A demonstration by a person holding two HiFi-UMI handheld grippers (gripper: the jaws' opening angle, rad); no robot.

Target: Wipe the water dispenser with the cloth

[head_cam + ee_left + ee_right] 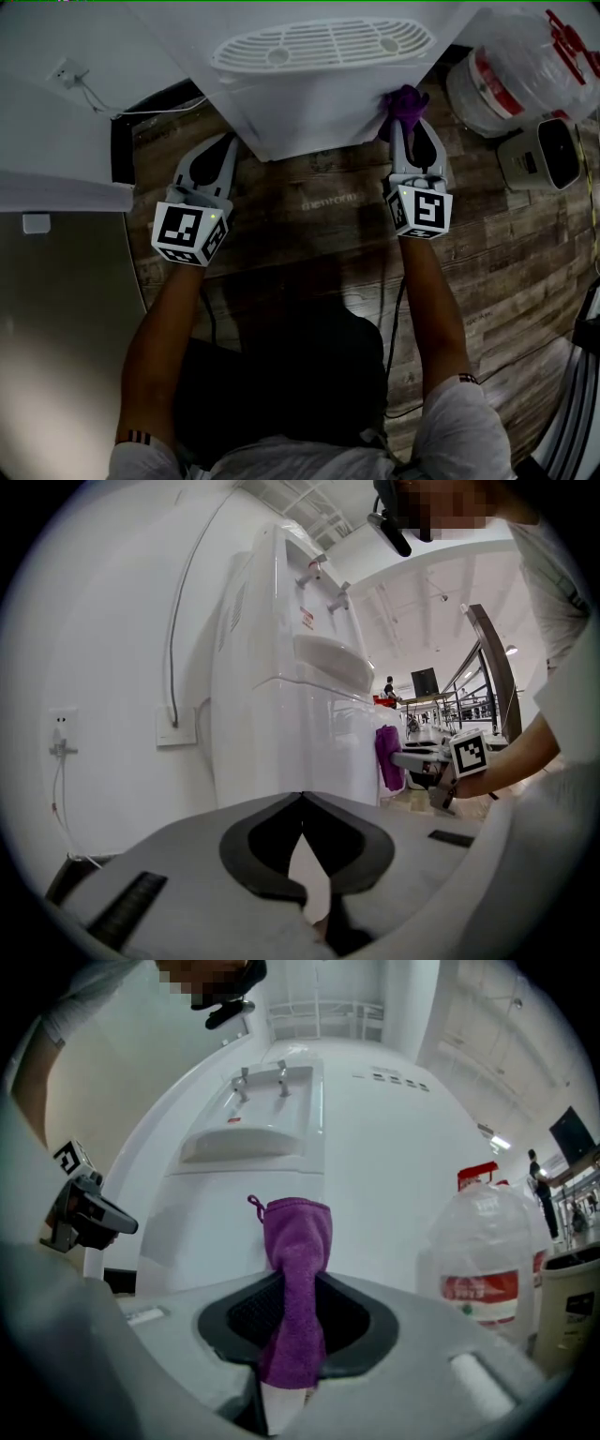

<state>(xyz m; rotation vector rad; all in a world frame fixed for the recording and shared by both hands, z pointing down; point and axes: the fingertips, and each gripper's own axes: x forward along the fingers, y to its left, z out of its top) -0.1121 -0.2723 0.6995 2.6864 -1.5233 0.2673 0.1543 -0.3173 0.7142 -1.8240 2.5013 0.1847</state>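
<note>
Both forearms reach straight forward, roughly parallel, over the wooden floor (328,202). The right gripper (412,129) has its jaws clamped on the purple cloth (405,101), which lies against the water dispenser's (309,103) right front corner. The left gripper (223,150) has its jaws closed on nothing, tips just beside the dispenser's left side.

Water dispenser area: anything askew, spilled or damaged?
Nothing stands out. The white water dispenser stands upright, no water shows on the wooden floor, and the purple cloth is clamped in the right gripper at the dispenser's corner. The left gripper is shut, empty.
</note>
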